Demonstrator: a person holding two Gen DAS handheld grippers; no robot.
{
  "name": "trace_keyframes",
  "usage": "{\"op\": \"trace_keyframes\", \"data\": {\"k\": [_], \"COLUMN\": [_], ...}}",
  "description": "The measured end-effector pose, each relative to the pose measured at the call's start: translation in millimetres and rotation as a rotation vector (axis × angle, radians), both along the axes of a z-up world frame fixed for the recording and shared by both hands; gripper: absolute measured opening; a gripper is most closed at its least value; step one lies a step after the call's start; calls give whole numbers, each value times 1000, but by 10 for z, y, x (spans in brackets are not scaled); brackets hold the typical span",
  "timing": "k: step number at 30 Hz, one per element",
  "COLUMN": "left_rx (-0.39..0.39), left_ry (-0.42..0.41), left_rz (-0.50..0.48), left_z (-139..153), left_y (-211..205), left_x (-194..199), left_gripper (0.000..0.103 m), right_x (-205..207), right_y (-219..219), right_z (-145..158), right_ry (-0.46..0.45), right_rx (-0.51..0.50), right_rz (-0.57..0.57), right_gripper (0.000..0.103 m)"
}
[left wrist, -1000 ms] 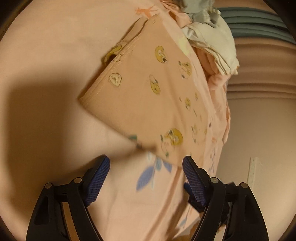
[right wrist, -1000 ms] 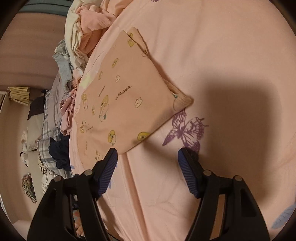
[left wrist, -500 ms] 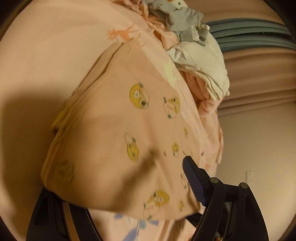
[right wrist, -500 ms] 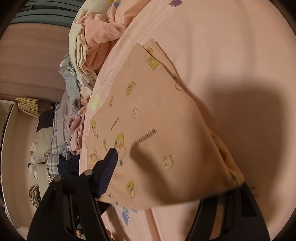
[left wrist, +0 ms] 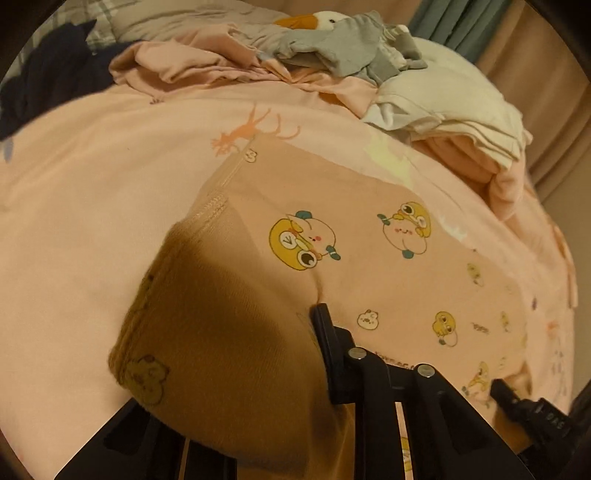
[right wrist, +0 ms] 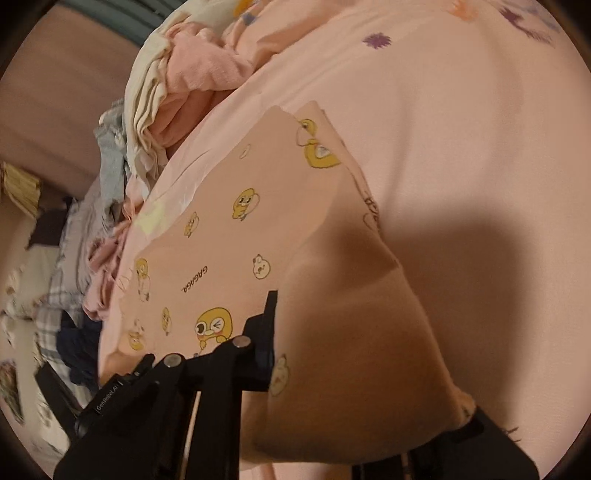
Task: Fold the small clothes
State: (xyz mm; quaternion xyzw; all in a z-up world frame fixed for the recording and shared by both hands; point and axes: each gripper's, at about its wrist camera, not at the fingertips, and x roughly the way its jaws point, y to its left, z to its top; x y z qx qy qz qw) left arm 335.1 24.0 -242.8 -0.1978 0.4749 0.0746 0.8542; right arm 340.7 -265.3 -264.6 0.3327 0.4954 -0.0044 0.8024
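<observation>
Both grippers have just been closing with cloth between their jaws: the left gripper (left wrist: 317,354) pinches the near edge of the folded peach garment (left wrist: 369,206), and the right gripper (right wrist: 275,332) pinches the same garment (right wrist: 229,236) further along that edge, fabric draped over one finger of each so only the other finger shows. Beneath lies the pink bedsheet (left wrist: 92,206), the largest surface, wide and bare on the side away from the clutter, printed with a small orange figure and purple shapes. The garment rests on this sheet, its stitched hem forming one side and its far edge ending just short of the heap of loose clothes (left wrist: 443,110), where cream, pink and grey pieces crowd the sheet's border. A white toy goose (left wrist: 314,20) with an orange bill sits behind that heap. On the garment, among yellow cartoon ducks, the word "GAGAGA." reads clearly in the right wrist view; the black gripper body beside it carries a small white label that looks like "GenRoboAI".
</observation>
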Motion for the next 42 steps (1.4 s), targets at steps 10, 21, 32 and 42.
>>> {"op": "trace_keyframes", "data": {"k": [10,21,32,42], "left_rx": [-12,-106,-170,-274], "left_ry": [-14,34,0,72], "left_rz": [-35,-132,-69,-2], "left_z": [370,98,69,22], "left_y": [-62,42,232,550], "left_x": [-556,-1448,-1662,-1882], "left_gripper": [12,18,22,22], "right_x": [-603,-1618,-1775,-2072], "right_y": [-192,-55,-56,-547], "right_z": [352,196,216,175], "right_ry": [-77,-2,-19,31], "right_rx": [153,-78,-238,-266], "right_rz": [67,137,69,-60], "right_gripper": [13,16,25,30]}}
